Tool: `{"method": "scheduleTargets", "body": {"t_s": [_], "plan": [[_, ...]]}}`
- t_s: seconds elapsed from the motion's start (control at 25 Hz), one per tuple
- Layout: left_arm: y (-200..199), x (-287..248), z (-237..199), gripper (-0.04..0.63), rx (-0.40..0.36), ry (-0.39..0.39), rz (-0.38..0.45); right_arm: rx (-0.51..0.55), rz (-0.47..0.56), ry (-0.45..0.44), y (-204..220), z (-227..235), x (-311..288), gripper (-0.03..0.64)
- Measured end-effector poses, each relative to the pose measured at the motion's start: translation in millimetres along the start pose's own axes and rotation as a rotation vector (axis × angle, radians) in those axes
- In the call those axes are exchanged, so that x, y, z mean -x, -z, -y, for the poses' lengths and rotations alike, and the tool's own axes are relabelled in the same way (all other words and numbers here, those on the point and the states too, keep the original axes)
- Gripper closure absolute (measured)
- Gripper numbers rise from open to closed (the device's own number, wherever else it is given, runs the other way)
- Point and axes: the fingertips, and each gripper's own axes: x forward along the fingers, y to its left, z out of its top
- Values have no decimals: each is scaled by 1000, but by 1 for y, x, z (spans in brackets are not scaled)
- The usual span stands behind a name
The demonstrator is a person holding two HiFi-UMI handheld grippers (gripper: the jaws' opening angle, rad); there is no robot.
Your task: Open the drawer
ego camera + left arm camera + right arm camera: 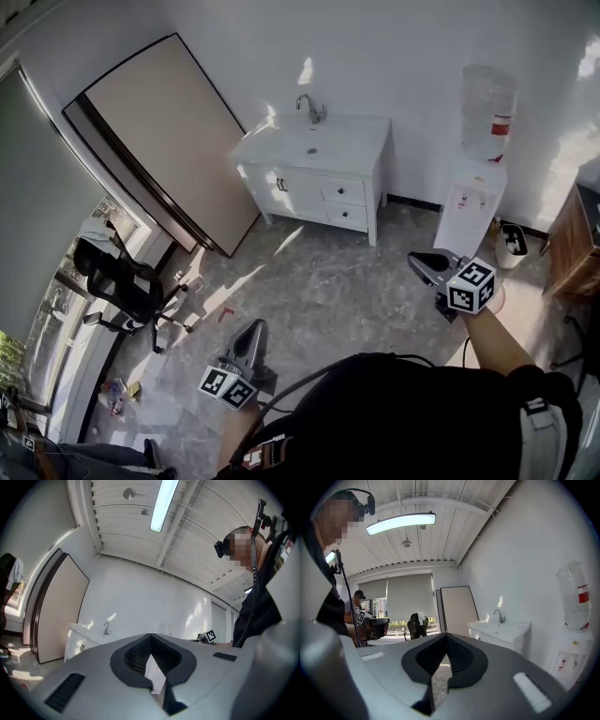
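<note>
Left tongs (254,324), right tongs (413,259) level (closed)

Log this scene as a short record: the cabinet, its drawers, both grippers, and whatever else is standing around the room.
sink cabinet: white, against the far wall, faucet on top
drawers: two, on the cabinet's right side, both closed
left gripper: shut, empty, well short of the cabinet
right gripper: shut, empty, also apart from it
nearby: water dispenser right of the cabinet; office chair at left; large board leaning on the wall
</note>
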Motion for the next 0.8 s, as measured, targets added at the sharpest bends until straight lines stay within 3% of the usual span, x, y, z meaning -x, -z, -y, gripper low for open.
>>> {"method": "scheduleTargets", "body": {"t_s": [0.32, 0.8], "plan": [[-8, -19, -64, 594, 22, 11, 6, -1, -23, 19, -2, 13, -60, 615], [-77, -1, -231, 594, 8, 26, 23, 39, -10, 13, -48, -38, -232, 615]]}}
